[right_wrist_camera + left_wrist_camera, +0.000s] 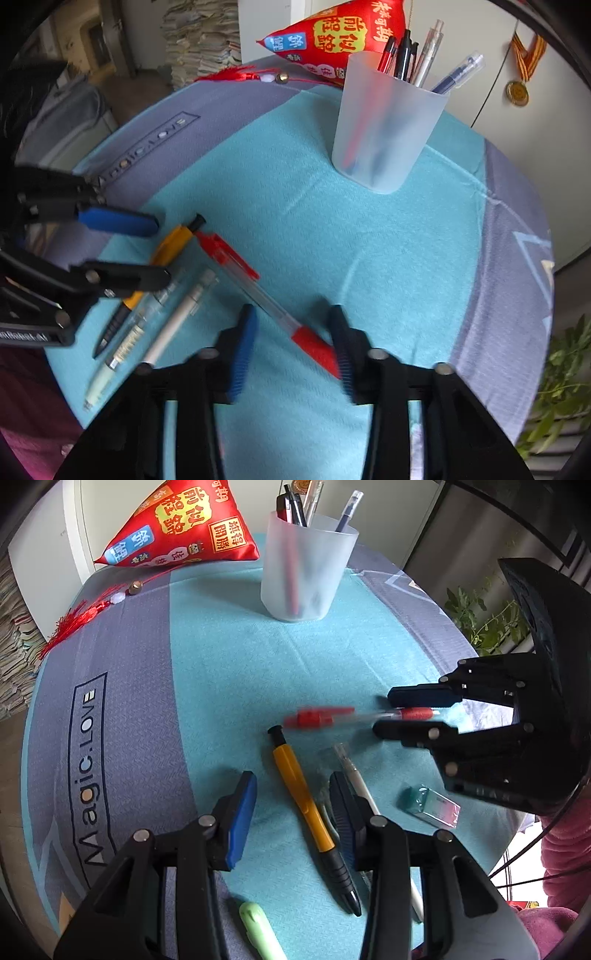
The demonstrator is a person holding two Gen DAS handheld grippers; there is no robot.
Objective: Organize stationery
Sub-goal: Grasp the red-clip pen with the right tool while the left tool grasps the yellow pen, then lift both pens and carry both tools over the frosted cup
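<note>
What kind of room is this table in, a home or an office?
Most likely a home. A printed tablecloth covers the table, a red festive cloth pouch lies by the pen cup, a medal hangs on a cabinet, and paper stacks stand behind.

Red pen (332, 716) is motion-smeared in the left wrist view, so we can't tell if the right gripper (382, 712) pads press its grip or just flank it. In the right wrist view its tip sits behind the right-hand finger (345, 354). Lower pen barrels are only shadows through the frosted cup (306, 572). Green marker (258, 930) is cut off by the frame bottom. Print on the clear pen (129, 339) is too blurred to read.
</note>
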